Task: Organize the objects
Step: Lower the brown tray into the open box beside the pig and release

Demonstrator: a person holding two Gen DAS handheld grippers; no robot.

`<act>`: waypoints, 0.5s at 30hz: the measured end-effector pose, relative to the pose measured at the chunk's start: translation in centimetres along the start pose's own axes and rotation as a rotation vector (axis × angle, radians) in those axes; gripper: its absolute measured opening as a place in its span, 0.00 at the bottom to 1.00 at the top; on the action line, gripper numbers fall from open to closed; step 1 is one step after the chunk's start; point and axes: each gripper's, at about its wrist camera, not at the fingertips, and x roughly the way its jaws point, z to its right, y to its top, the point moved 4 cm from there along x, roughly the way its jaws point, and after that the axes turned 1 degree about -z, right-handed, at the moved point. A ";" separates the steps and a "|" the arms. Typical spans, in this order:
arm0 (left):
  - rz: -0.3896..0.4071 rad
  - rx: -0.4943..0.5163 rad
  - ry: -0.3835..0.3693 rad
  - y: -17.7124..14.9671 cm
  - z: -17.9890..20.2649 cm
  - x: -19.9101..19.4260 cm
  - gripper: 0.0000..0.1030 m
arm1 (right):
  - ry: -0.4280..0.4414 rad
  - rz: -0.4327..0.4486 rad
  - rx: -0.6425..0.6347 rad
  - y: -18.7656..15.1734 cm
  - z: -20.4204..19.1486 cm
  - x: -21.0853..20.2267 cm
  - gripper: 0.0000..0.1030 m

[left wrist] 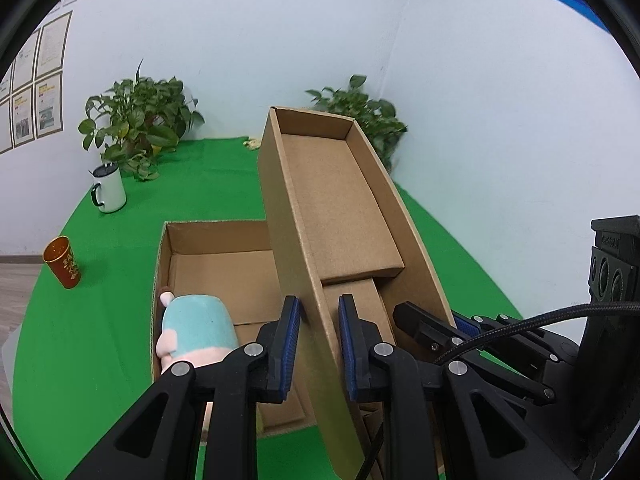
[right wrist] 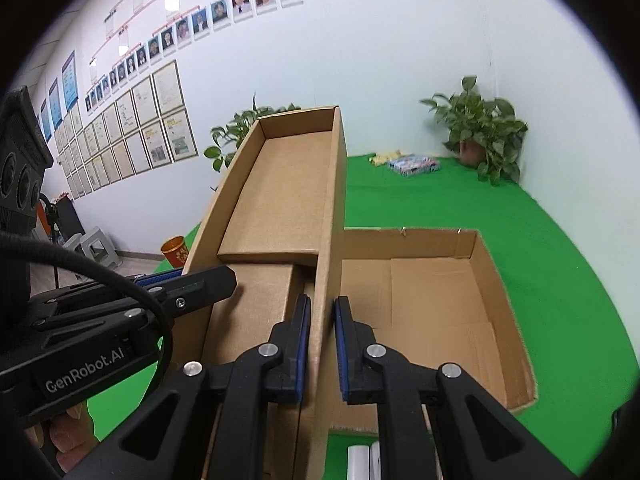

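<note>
Left wrist view: the left gripper [left wrist: 319, 346] clamps the left wall of the cardboard lid [left wrist: 340, 216], raised and tilted toward 12 o'clock above the open box [left wrist: 216, 264]. The right gripper [right wrist: 322, 348] pinches its right wall; a plush toy [left wrist: 196, 330] lies in the box at 9 o'clock.

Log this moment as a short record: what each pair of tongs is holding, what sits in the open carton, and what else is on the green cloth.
left tongs: shut on the left wall of the box lid
right tongs: shut on the lid's right wall
lid: lifted, tilted, hollow side up
open carton: on the green cloth, below the lid
in carton: plush toy
also on cloth: white mug, orange cup, two potted plants
</note>
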 end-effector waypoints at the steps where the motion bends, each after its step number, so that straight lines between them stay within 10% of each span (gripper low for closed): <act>1: -0.014 -0.001 0.005 0.1 -0.4 1.2 0.16 | 0.000 -0.011 0.001 0.0 0.1 0.7 0.11; 15: -0.223 0.011 0.150 -4.6 -6.1 15.6 0.14 | 0.059 -0.175 0.076 -3.4 2.4 12.1 0.11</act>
